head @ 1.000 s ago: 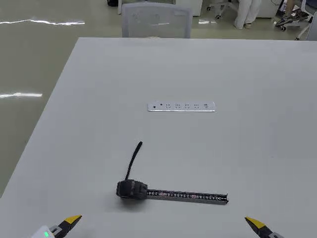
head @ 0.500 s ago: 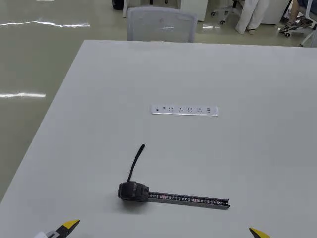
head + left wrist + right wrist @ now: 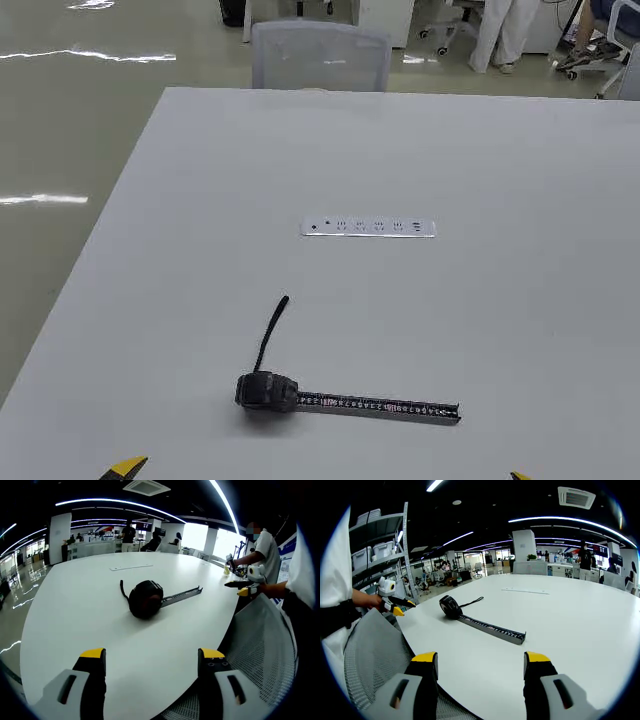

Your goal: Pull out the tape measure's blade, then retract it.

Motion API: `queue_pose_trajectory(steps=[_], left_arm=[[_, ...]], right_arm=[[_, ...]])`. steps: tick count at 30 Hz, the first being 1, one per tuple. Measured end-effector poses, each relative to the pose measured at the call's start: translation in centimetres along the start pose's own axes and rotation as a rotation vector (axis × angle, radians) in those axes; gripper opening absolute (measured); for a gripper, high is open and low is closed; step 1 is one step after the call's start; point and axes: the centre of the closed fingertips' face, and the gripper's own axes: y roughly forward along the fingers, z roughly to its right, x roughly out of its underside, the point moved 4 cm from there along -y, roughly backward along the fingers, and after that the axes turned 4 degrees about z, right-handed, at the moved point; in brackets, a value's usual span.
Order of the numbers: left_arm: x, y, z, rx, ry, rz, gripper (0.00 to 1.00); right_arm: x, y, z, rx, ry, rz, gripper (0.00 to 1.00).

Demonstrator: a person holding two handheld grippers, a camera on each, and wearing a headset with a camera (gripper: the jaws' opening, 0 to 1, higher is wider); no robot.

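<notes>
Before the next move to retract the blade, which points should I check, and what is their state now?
1. The blade pulled out of the tape measure: ok.
2. The blade flat on the table, nothing on it: ok.
3. The left gripper open: ok.
4. The right gripper open: ok.
5. A gripper touching the tape measure: not ok, both apart from it.
6. Whether the blade is locked: cannot tell.

black tape measure (image 3: 266,391) | blade (image 3: 378,407) extended flat on table

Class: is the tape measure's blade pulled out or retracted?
Pulled out: the blade lies extended across the table from the black case.
</notes>
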Motion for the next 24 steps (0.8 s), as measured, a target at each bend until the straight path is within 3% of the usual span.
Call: queue_pose_trajectory(steps=[7, 24], left_arm=[[-1.06, 0.35, -0.02, -0.003, 0.004, 0.020, 0.73], [-0.62, 0.55, 0.57, 0.004, -0.006, 0.012, 0.73]], right_arm=[[-0.07, 0.19, 0.04, -0.005, -0.007, -0.002, 0.71], [-0.03, 0.42, -0.03, -0.013, -0.004, 0.002, 0.70]])
